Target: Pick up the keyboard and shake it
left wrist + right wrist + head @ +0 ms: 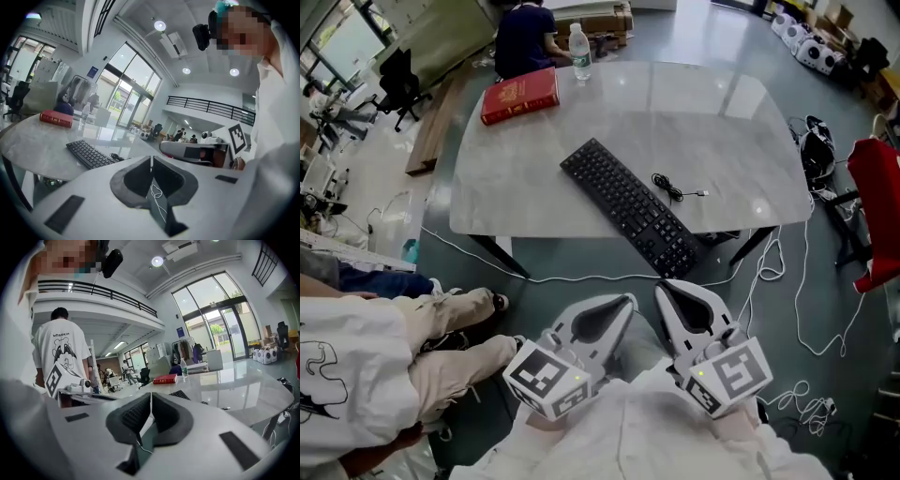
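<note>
left gripper (622, 307): jaws pressed together, empty | right gripper (666, 291): jaws pressed together, empty | keyboard (628, 208): flat on table (741, 141), 12 o'clock of both grippers, apart from them

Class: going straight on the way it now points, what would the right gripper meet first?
Likely the near end of the keyboard, at the edge of the table; depth is unclear.

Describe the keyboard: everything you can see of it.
The keyboard is black, slim, full-size and plastic-looking, with rows of dark keys. It lies flat and diagonal on the pale table, its near end jutting past the front edge. A coiled black cable lies beside it. Neither the left tool nor the right tool touches it.
</note>
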